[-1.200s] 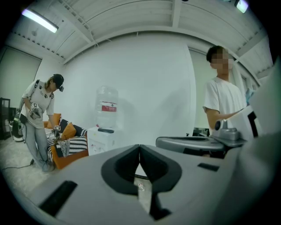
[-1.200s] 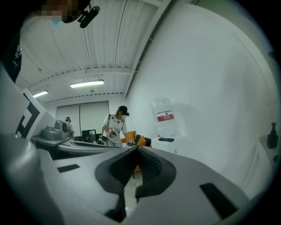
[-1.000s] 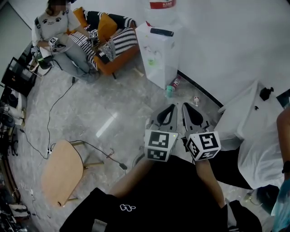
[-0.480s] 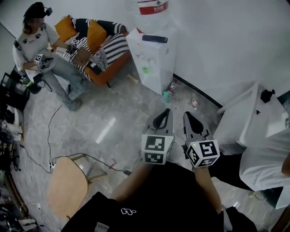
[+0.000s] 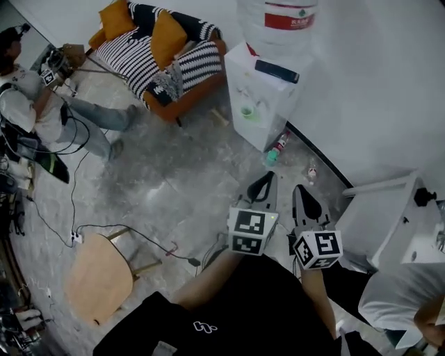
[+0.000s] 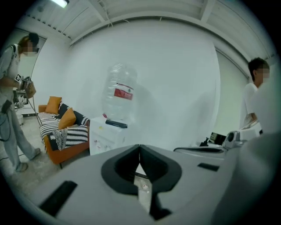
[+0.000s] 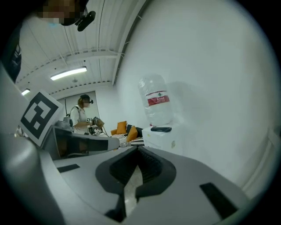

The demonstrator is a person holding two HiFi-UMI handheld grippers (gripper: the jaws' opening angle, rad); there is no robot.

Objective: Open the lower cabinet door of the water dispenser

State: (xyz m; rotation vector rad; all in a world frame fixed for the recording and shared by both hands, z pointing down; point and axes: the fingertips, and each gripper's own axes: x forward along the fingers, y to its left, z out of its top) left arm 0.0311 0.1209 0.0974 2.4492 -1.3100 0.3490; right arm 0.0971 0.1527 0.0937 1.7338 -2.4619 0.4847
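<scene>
So the water dispenser (image 5: 268, 97) is standing against the white wall, with the big clear bottle (image 5: 281, 17) upside down on top of it and a flat dark gadget (image 5: 277, 71) lying on its top panel just beside the bottle. The lower cabinet door (image 5: 256, 128) is the bottom part of the dispenser's front face, and from the head view it looks flush and closed, though it's pretty small in there. Both tools are out in front of the dispenser, well apart from it and over the floor, side by side and pointing toward it. The left tool (image 5: 268, 178) has its jaws pressed together with nothing between them, and its own view shows the tips meeting right below the dispenser. The right tool (image 5: 300, 189) is the same deal: jaws closed tight and empty, with the dispenser and bottle straight ahead past the tips. Neither tool is touching the dispenser or its door. On the floor at the foot of the dispenser, on the wall side, there's a small bottle (image 5: 277, 147) lying around. Off to the dispenser's left is an orange sofa (image 5: 167, 59) with a striped throw, just beside it. Further out from the dispenser a person (image 5: 35, 104) sits near the sofa, and a wooden chair (image 5: 97, 274) stands well away from it across the floor.
</scene>
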